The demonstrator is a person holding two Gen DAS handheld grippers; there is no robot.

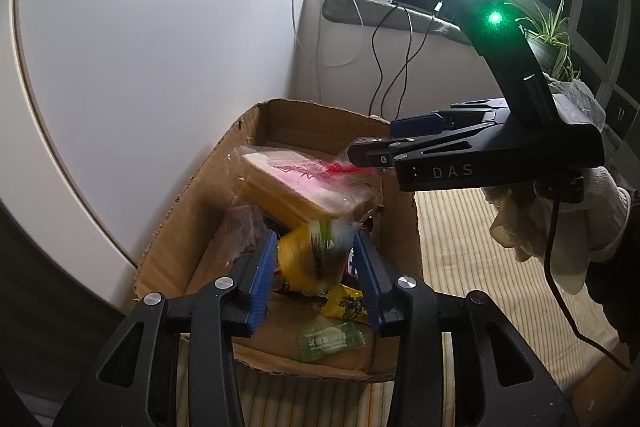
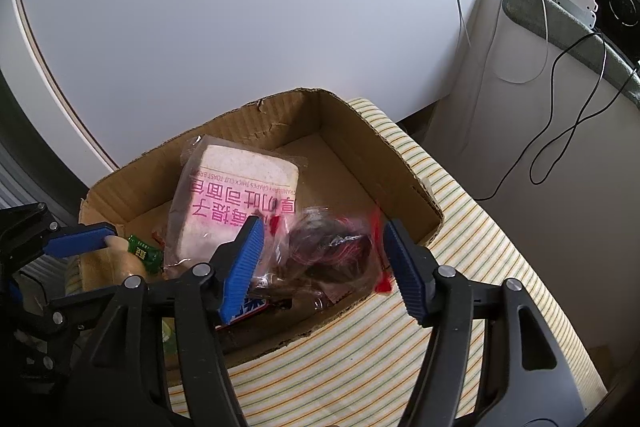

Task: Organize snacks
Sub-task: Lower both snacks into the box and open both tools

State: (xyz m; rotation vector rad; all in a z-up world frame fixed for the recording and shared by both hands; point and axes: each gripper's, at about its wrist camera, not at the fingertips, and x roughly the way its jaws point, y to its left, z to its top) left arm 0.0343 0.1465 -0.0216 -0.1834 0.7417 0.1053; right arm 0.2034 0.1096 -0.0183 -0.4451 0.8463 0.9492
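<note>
So where you're at: both grippers are parked over the cardboard box (image 2: 384,163), which sits on the striped cloth (image 2: 440,307), and pretty much all the snacks are already inside it.

Your left gripper (image 1: 316,241) has the yellow packet (image 1: 308,259) sitting between its blue pads, over the 6 o'clock end of the box. The packet looks smeared and the pads don't seem to be squeezing it, so my read is the jaws are let go and it's dropping onto the pile. That makes sense: you're right above the loose stuff there, the green candy (image 1: 330,341) and the yellow-green sachet (image 1: 346,305).

Your right gripper (image 2: 323,225) is spread wide and tilted down, straddling the dark pastry bag (image 2: 332,251) with the red tie. Nothing is clamped; the pads stand either side of the crinkly plastic, at about 9 and 3 o'clock of it. Looks to me like a fresh drop-off or a lineup for a nudge, can't tell which.

The toast bag (image 2: 240,179) leans across the middle, its top end propped toward 11 o'clock, probably because it's resting on smaller items. The 1 o'clock corner of the floor is bare, so there's room if you want to lay things flatter. There's also a blue-and-white bar (image 2: 248,307) tucked along the 6 o'clock wall under your left-side pad.
</note>
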